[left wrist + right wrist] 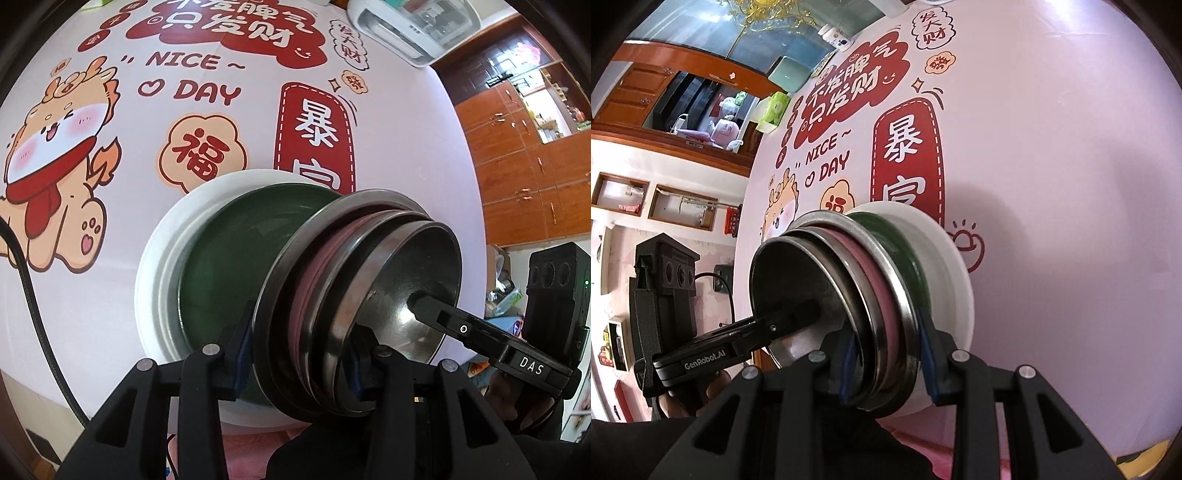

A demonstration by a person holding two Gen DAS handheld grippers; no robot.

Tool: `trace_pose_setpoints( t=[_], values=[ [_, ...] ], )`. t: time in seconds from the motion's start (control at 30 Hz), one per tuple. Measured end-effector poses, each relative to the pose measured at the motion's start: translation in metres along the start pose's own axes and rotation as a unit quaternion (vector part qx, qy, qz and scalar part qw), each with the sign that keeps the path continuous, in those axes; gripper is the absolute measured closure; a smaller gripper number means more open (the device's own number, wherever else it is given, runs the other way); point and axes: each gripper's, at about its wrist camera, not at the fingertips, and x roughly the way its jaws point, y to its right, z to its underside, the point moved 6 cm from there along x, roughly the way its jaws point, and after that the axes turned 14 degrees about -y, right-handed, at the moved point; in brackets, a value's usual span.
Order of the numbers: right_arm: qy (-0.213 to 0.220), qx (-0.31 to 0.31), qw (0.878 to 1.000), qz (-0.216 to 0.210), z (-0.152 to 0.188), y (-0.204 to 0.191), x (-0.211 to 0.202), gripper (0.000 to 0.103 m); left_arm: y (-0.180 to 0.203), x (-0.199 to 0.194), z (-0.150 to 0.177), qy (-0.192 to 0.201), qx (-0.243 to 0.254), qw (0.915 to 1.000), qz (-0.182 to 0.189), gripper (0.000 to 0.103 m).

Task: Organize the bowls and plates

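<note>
Stack of nested dishes gripped from both sides above the printed tablecloth [110, 280].

From the left: left gripper [299, 354] clenched on the rims of the stack [332, 280], blue pads pressing either side; white plate [162, 258], then green dish [221, 258], steel plate [284, 266], pink dish [314, 273] and 2 steel bowls [399, 288] (stack tipped on edge); right gripper [886, 363] clamped on the opposite rims of the steel dishes, white plate outside its pads, cartoon dragon [59, 155] well apart.

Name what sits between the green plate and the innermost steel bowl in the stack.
A steel plate, then a pink dish, then another steel rim; both wrist views show it, between green plate and steel bowl.
</note>
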Motion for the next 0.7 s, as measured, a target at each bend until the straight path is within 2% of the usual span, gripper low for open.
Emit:
trace_pose_setpoints(
  t=[0.1,0.37,0.6,0.7],
  values=[
    [-0.011,-0.002,1.000,-0.014,-0.004,0.005,0.002,0.074,0.000,0.005,-0.002,-0.002,-0.013,0.9999,-0.010,0.063],
    [-0.024,-0.023,0.999,-0.014,-0.011,0.002,0.006,0.074,-0.005,0.007,-0.004,0.001,-0.042,0.9990,-0.018,0.062],
    [-0.018,-0.034,0.999,-0.009,-0.011,-0.002,0.007,0.071,-0.008,0.009,-0.005,-0.002,-0.056,0.9982,-0.020,0.061],
    [-0.013,-0.033,0.999,-0.006,-0.010,-0.003,0.008,0.071,-0.010,0.007,-0.004,-0.002,-0.059,0.9977,-0.032,0.062]
  ],
)
